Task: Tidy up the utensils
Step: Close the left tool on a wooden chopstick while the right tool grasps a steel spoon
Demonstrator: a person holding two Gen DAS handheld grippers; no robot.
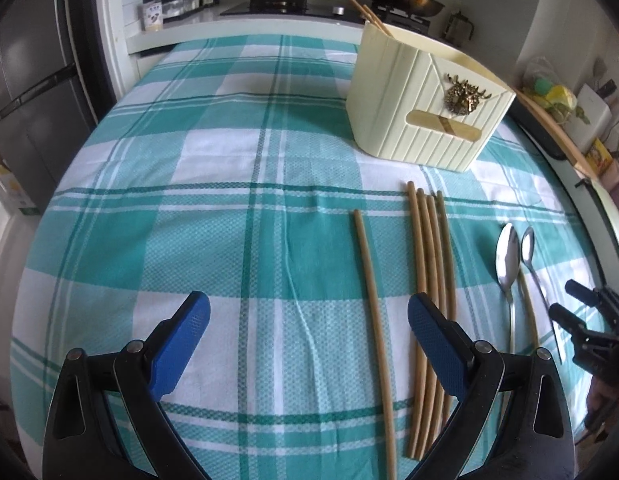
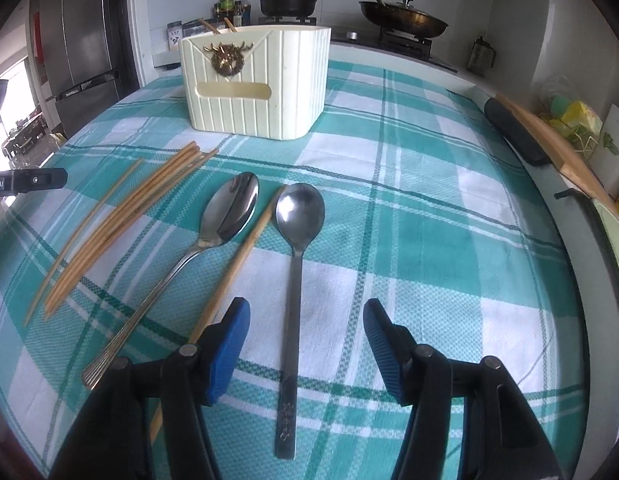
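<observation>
- Two grippers are spread wide and hold nothing: the left gripper [image 1: 309, 320] hovers over the cloth with a lone chopstick [image 1: 373, 320] between its fingers, and the right gripper [image 2: 305, 326] straddles the handle of the flat-handled spoon [image 2: 295, 280].
- Judging by that, the step in hand looks like picking up this spoon. The right gripper should come straight down around the narrow handle, close across its width, and lift it level so the bowl end does not swing.
- A stray chopstick [image 2: 245, 240] lies just beside the spoon, passing under the right gripper's left finger; the closing fingers could drag it, so keep the grip centred on the spoon alone.
- The other spoon [image 2: 213, 236], with a ribbed handle, lies on the far side of that chopstick.
- A bundle of four chopsticks [image 1: 429, 264] lies side by side under the left gripper's right finger [image 1: 437, 340].
- The cream utensil holder [image 2: 253, 84], with a brass stag emblem, stands near the far edge of the table; two chopsticks [image 1: 369, 16] already poke out of it.
- A teal-and-white checked tablecloth [image 2: 409, 220] covers the table, slightly wrinkled.
- Beyond the far edge are a gas hob with a black pot [image 2: 287, 0] and a lidded wok [image 2: 403, 16], condiment bottles, and a grey fridge [image 2: 81, 40].
</observation>
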